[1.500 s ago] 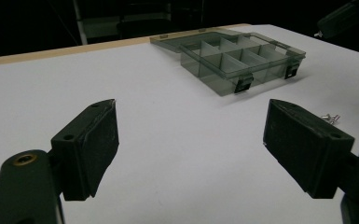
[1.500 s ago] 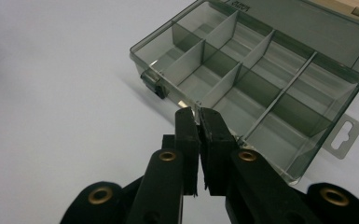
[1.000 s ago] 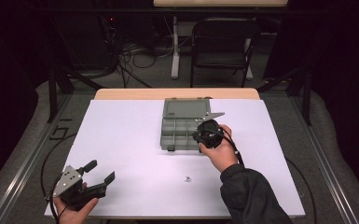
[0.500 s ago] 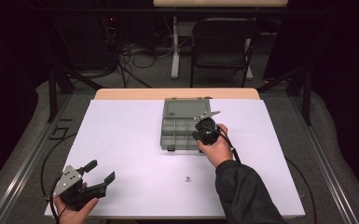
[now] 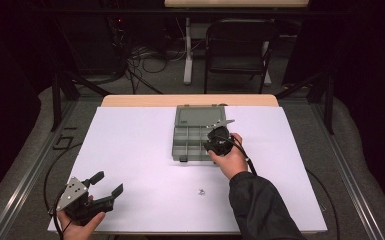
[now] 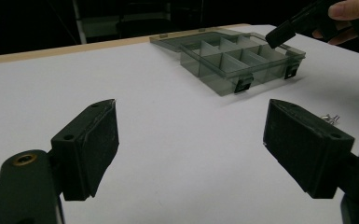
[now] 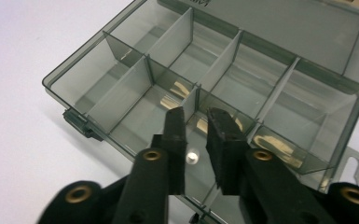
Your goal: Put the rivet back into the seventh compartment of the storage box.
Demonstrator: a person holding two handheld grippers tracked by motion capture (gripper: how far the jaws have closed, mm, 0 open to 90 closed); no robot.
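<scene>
A clear grey compartment box (image 5: 192, 142) lies open at the table's middle, its lid folded back. My right gripper (image 5: 218, 140) hangs over the box's front right compartments. In the right gripper view its jaws (image 7: 196, 116) have just been opening and stand a little apart. A small silver part (image 7: 192, 157) lies loose under the gap, and the pads do not touch it. My left gripper (image 5: 108, 184) rests at the near left corner, wide open with nothing between its jaws (image 6: 191, 116). A small metal fastener (image 5: 200, 191) lies on the white sheet.
The white sheet (image 5: 135, 150) covers the table, with a wooden edge at the back. The fastener (image 6: 330, 118) lies just beyond my left gripper's right jaw. A chair (image 5: 237, 47) and cables stand on the floor behind the table.
The right hand has shifted slightly over the box and settled. The left gripper has kept still.
</scene>
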